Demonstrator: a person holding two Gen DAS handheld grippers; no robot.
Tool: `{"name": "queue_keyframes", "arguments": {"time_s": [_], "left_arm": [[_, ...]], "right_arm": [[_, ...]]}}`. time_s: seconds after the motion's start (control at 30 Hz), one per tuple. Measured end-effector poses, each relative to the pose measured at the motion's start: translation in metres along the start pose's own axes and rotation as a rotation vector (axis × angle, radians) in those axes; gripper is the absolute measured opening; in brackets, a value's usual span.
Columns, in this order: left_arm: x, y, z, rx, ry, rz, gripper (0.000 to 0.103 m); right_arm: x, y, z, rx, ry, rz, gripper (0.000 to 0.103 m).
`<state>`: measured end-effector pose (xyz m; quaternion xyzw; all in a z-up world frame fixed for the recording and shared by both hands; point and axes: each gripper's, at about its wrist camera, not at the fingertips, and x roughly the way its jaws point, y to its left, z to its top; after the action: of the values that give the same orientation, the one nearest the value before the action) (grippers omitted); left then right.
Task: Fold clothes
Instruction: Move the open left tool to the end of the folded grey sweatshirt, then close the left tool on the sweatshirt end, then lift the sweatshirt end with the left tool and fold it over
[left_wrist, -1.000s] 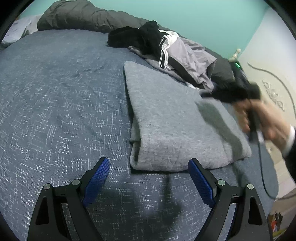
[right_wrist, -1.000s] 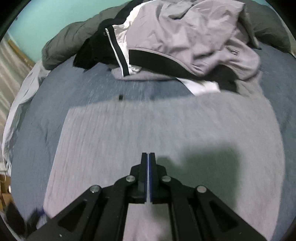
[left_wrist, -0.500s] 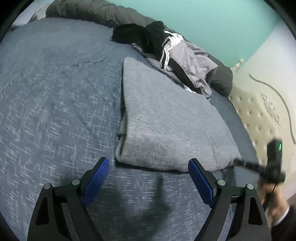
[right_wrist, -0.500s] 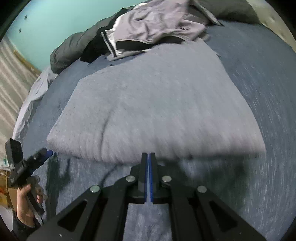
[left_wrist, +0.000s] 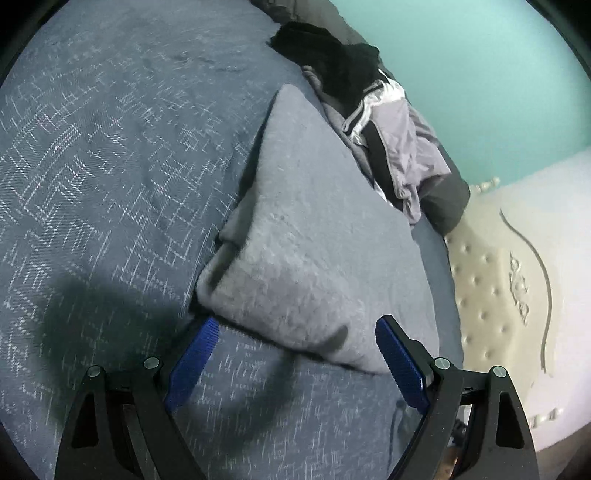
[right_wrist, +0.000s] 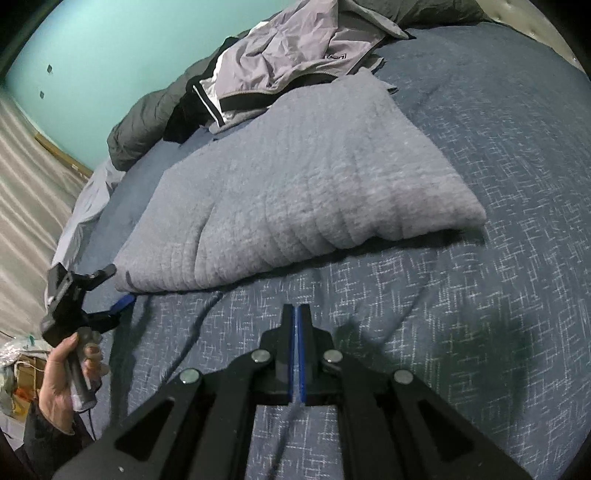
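Just beyond the spread left gripper (left_wrist: 295, 354) lies the folded grey garment (left_wrist: 314, 236).

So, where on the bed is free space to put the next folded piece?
Bare blue bedspread lies left of the folded grey garment, and again between its near edge and the shut right gripper. It is crowded behind the garment, where the lilac jacket and dark clothes pile up.
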<state>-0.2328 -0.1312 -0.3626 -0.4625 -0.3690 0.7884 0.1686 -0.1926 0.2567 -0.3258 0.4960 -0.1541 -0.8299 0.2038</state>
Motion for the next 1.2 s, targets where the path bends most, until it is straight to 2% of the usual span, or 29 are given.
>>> {"name": "queue_keyframes", "arguments": {"time_s": [0.17,0.3,0.43,0.7,0.77,1.03,1.2], "left_arm": [[0.004,0.011,0.005,-0.062,-0.031,-0.029,0.09],[0.001,0.01,0.008,-0.047,-0.071,-0.05,0.088],[0.003,0.006,0.012,-0.03,-0.1,-0.046,0.06],[-0.001,-0.003,0.011,0.003,-0.152,-0.058,0.034],[-0.004,-0.014,0.011,0.031,-0.17,-0.065,0.029],[-0.004,-0.089,0.011,0.171,-0.192,-0.134,0.025],[0.03,-0.161,-0.012,0.281,-0.156,-0.187,0.021]], "right_arm": [[-0.005,-0.007,0.0,0.013,-0.011,0.013,0.001],[-0.004,-0.011,-0.001,0.022,-0.015,0.02,0.001],[-0.003,-0.01,-0.006,0.001,-0.003,0.036,0.001],[-0.008,-0.016,-0.008,0.002,-0.008,0.056,0.001],[-0.01,-0.019,-0.007,0.009,-0.01,0.057,0.001],[-0.02,-0.034,-0.002,0.037,-0.028,0.058,0.001],[-0.032,-0.044,0.001,0.048,-0.041,0.061,0.001]]}}
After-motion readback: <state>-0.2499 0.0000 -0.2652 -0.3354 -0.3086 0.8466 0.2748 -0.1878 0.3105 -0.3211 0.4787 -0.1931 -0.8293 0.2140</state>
